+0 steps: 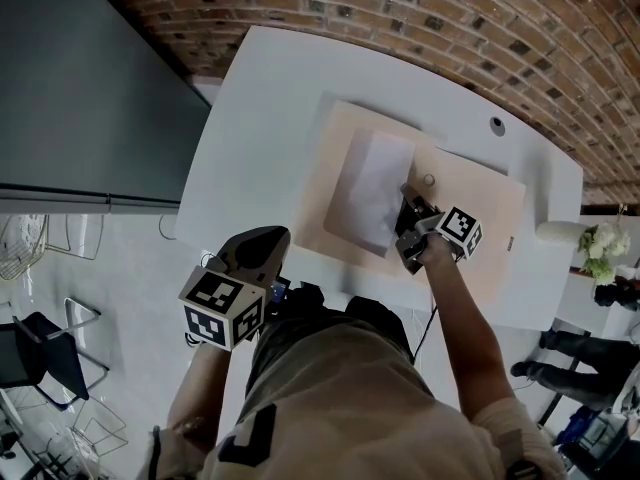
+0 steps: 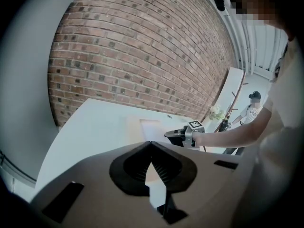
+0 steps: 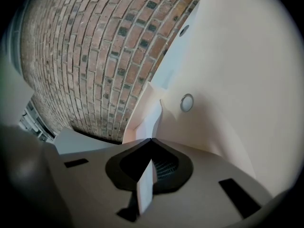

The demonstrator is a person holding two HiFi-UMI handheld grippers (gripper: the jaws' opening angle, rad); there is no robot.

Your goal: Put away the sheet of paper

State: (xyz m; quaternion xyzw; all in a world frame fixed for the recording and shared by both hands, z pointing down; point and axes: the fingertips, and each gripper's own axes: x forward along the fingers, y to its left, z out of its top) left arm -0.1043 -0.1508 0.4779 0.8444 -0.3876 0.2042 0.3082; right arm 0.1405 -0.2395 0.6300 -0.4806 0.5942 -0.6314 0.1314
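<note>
The left gripper (image 1: 262, 246) was held close to the person's body, short of the beige folder (image 1: 480, 223) and off the near edge of the white table (image 1: 270, 98). In the left gripper view its jaws met at the tips with nothing between them.

The right gripper (image 1: 408, 208) was stretched out over the folder, with its marker cube uppermost. In the right gripper view its jaws were closed on the near edge of the sheet of paper (image 3: 148, 115), and a white strip of that edge ran down between them.

The sheet of paper (image 1: 368, 188) was white, blank on the visible face and rectangular. It lay on the folder's left half, wholly inside the folder's outline. The edge at the right gripper was lifted off the folder and bowed, with one corner curled upward. The rest lay nearly flat, with soft shading across it.

A small round snap (image 1: 428, 180) sat on the folder just beyond the gripped edge. The folder lay open on the table and was turned at an angle to the table's edges.

Beyond the folder, past the table's far edge, was a brick wall (image 1: 450, 18).
</note>
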